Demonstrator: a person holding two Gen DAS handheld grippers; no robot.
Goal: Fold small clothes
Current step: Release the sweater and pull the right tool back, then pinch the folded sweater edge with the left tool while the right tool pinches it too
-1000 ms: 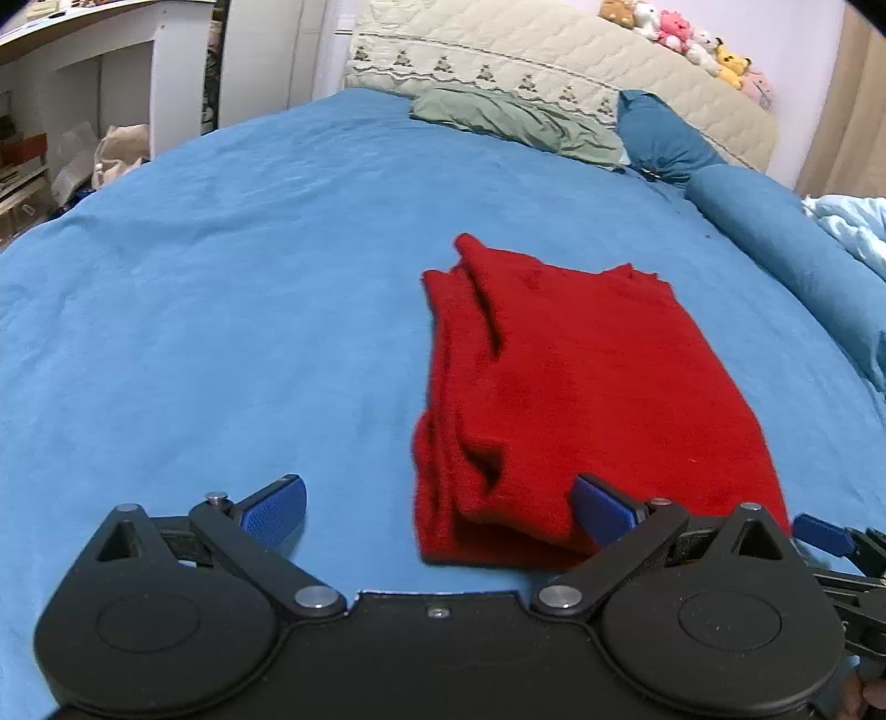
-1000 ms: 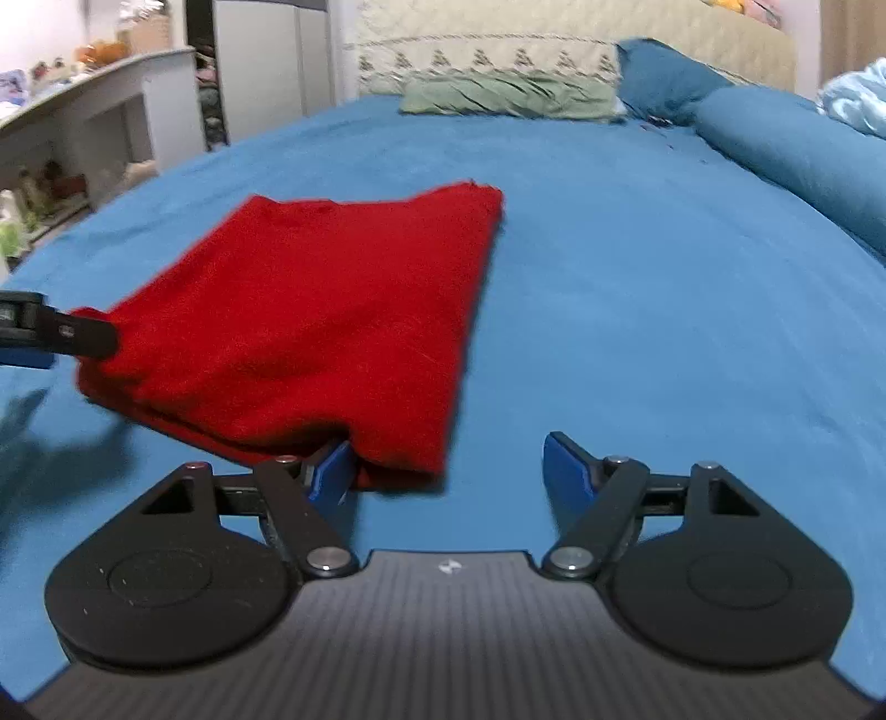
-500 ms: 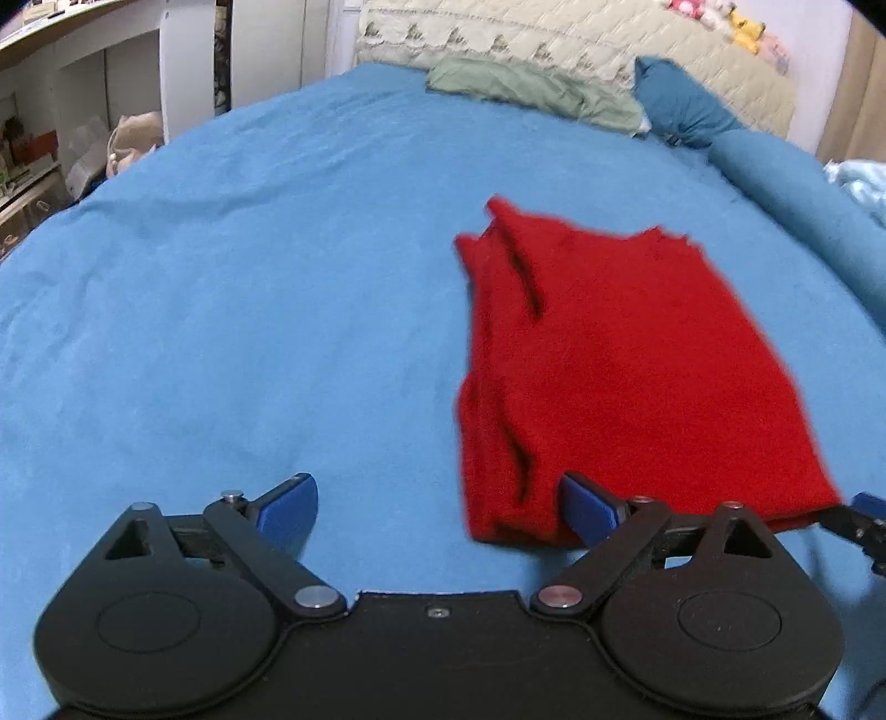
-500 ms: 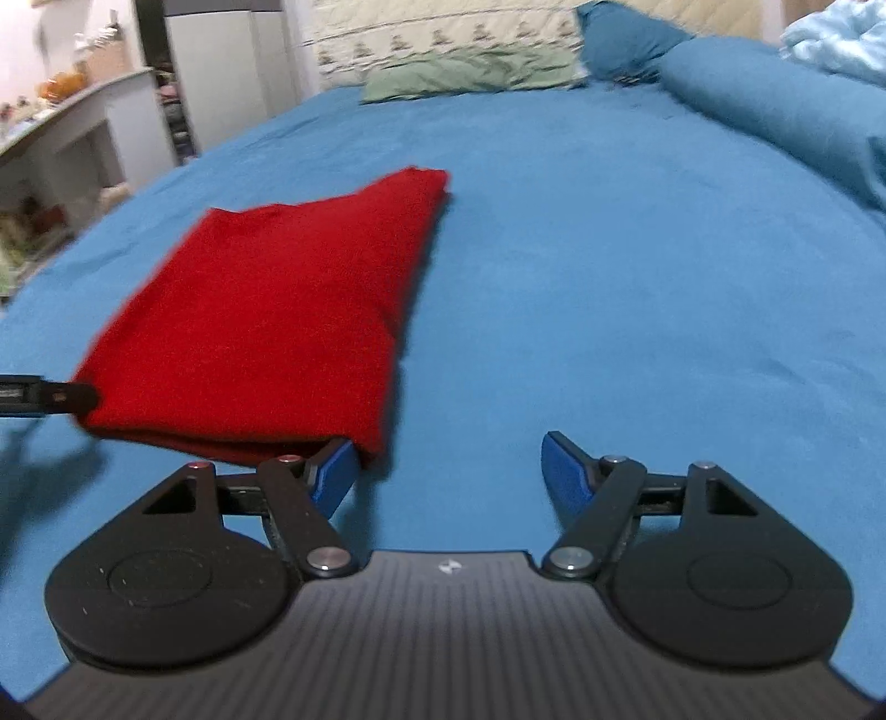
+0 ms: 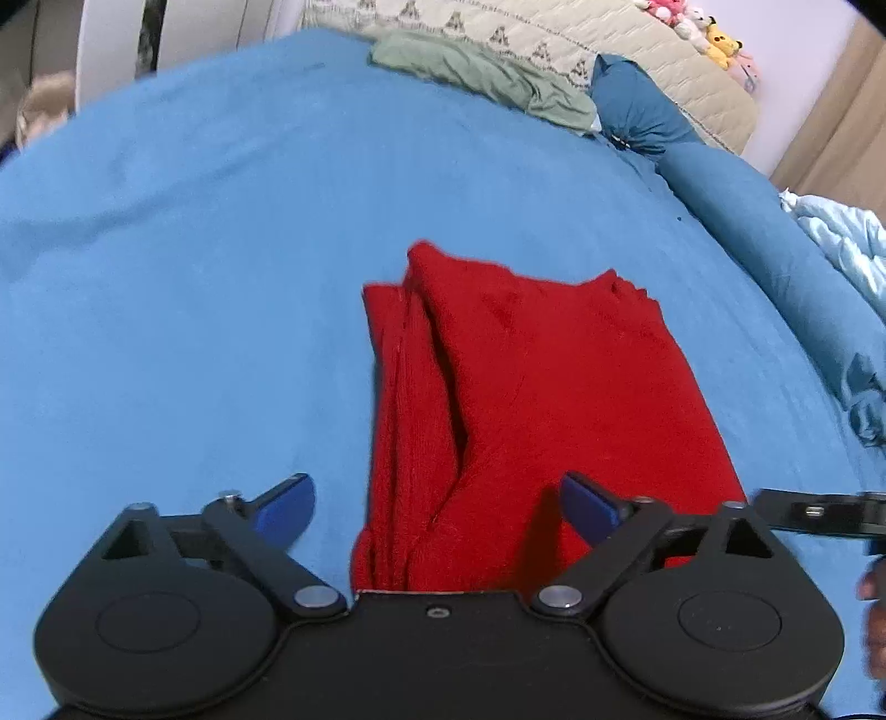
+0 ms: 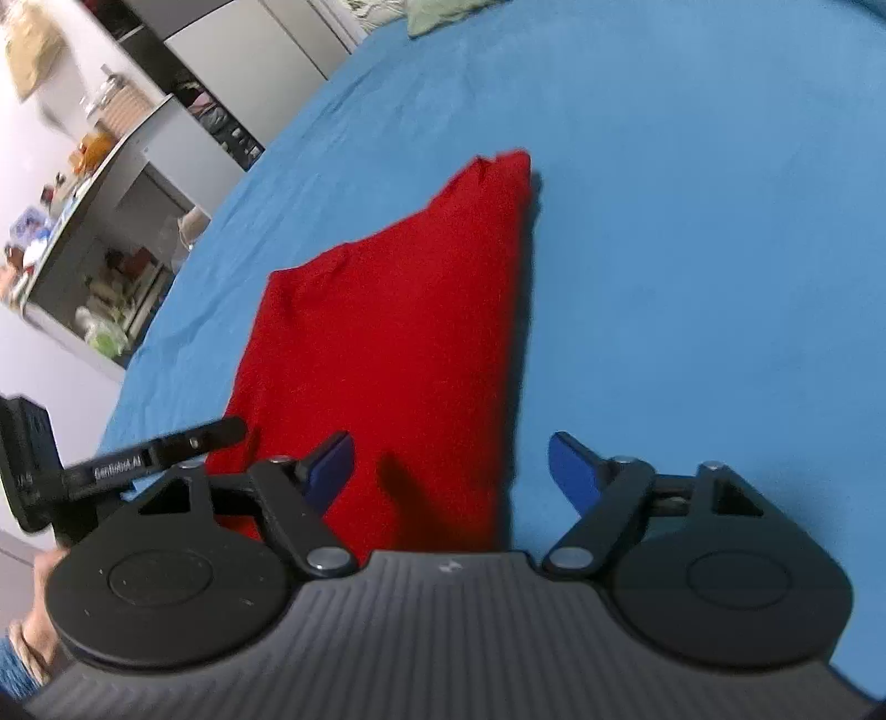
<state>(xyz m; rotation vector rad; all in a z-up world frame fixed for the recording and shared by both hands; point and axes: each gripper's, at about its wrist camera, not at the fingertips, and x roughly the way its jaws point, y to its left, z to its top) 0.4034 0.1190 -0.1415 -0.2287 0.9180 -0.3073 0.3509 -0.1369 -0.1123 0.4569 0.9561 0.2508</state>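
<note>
A red knit garment (image 5: 531, 399) lies folded on the blue bed sheet (image 5: 194, 310), with layered folds along its left edge. My left gripper (image 5: 437, 509) is open over the garment's near left corner, its near edge between the fingers. In the right wrist view the garment (image 6: 398, 343) shows as a long folded panel. My right gripper (image 6: 448, 465) is open over its near right corner. Neither holds cloth. The left gripper's finger (image 6: 166, 443) shows at the left of the right wrist view.
A green garment (image 5: 476, 72) and blue pillows (image 5: 714, 177) lie near the quilted headboard (image 5: 554, 39). Light blue bedding (image 5: 847, 243) is at the right. A desk with shelves and clutter (image 6: 99, 232) stands left of the bed.
Both grippers have moved forward over the garment's near edge and stayed open. The right wrist view has tilted and swung left. The garment lies as before.
</note>
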